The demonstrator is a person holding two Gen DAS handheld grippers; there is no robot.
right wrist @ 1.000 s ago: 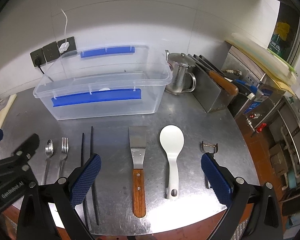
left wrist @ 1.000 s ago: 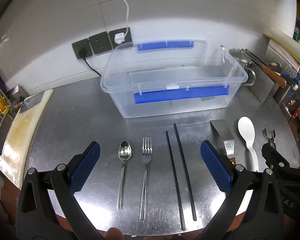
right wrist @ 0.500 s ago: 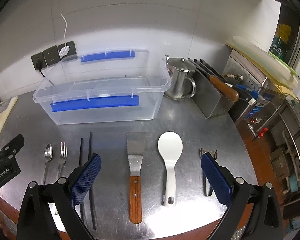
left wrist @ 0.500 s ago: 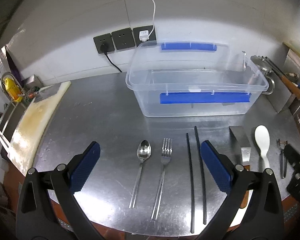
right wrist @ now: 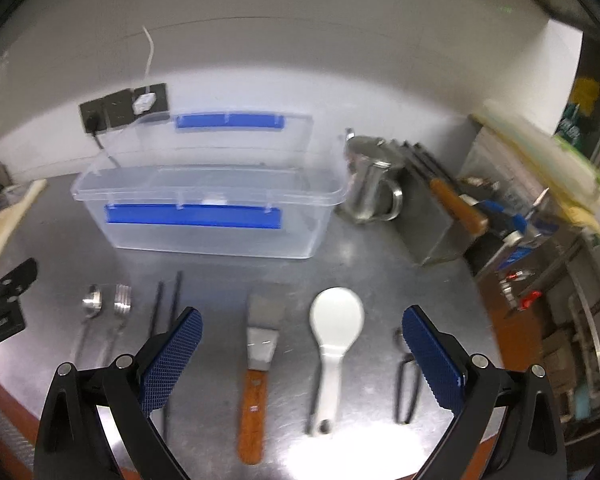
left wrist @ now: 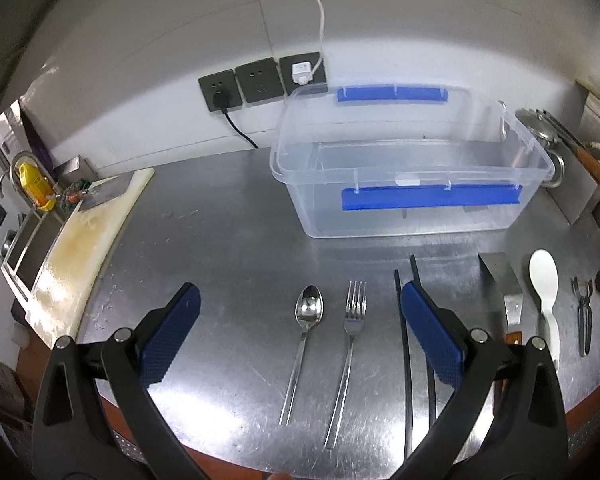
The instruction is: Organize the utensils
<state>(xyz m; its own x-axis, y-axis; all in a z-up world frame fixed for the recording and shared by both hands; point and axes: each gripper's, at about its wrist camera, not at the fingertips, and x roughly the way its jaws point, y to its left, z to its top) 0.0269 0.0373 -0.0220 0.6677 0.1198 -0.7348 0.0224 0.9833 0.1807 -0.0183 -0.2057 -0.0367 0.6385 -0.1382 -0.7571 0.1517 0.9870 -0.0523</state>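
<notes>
Nothing here that you can actually read, honestly. In your right wrist view there's a smear of pale lettering on the black body of the left gripper (right wrist: 2, 312), but it's too blurred to make out. The white sticker (left wrist: 407, 179) on the front rim of the clear bin (left wrist: 380, 216) looks blank from where you are. The yellow bottle (left wrist: 34, 184) by the sink and the green packet (right wrist: 576, 120) up on the right both have some kind of print on them, but it's way too small and fuzzy to read.
</notes>
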